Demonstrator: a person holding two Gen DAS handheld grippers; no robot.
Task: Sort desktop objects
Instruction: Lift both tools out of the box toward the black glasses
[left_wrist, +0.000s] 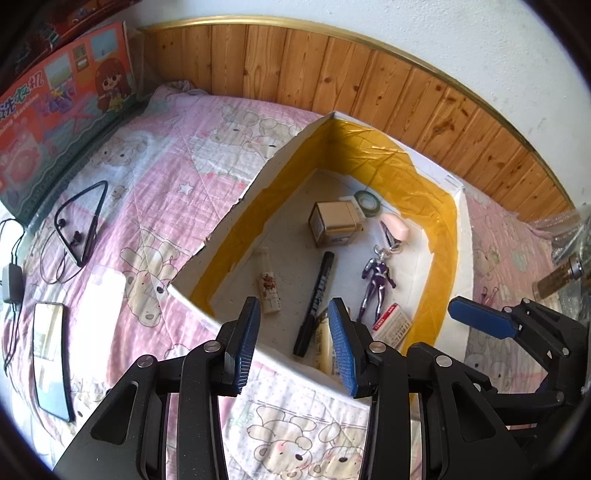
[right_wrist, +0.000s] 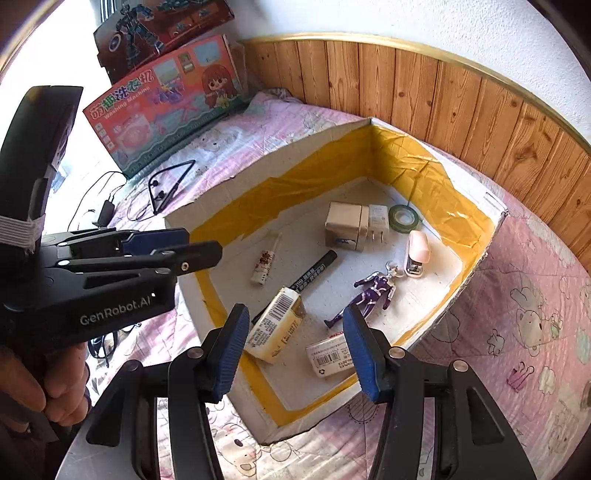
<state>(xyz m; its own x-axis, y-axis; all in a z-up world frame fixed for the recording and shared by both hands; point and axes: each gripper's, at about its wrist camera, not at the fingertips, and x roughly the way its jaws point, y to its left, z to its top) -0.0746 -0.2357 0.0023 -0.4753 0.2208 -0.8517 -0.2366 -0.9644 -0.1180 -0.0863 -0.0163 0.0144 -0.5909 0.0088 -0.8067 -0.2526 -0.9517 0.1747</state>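
A white box with yellow tape inside (left_wrist: 258, 236) (right_wrist: 236, 206) stands on the pink bedsheet. In it lie a black marker (left_wrist: 317, 291) (right_wrist: 314, 269), a purple figure (left_wrist: 376, 284) (right_wrist: 373, 291), a beige carton (left_wrist: 334, 221) (right_wrist: 343, 223), a pink stapler (left_wrist: 397, 227) (right_wrist: 417, 251), a green tape roll (right_wrist: 402, 218), a small white tube (left_wrist: 269, 291) (right_wrist: 264, 264), a yellow-white pack (right_wrist: 277, 326) and a small labelled box (right_wrist: 328, 356). My left gripper (left_wrist: 293, 343) is open and empty over the box's near wall. My right gripper (right_wrist: 295, 350) is open and empty over the box.
On the sheet left of the box lie a neckband earphone (left_wrist: 83, 221) (right_wrist: 170, 184), a phone (left_wrist: 50, 358) and a charger with cable (left_wrist: 11, 280). Toy boxes (left_wrist: 62, 99) (right_wrist: 162, 99) lean at the back left. A wooden wall panel (left_wrist: 369, 85) runs behind.
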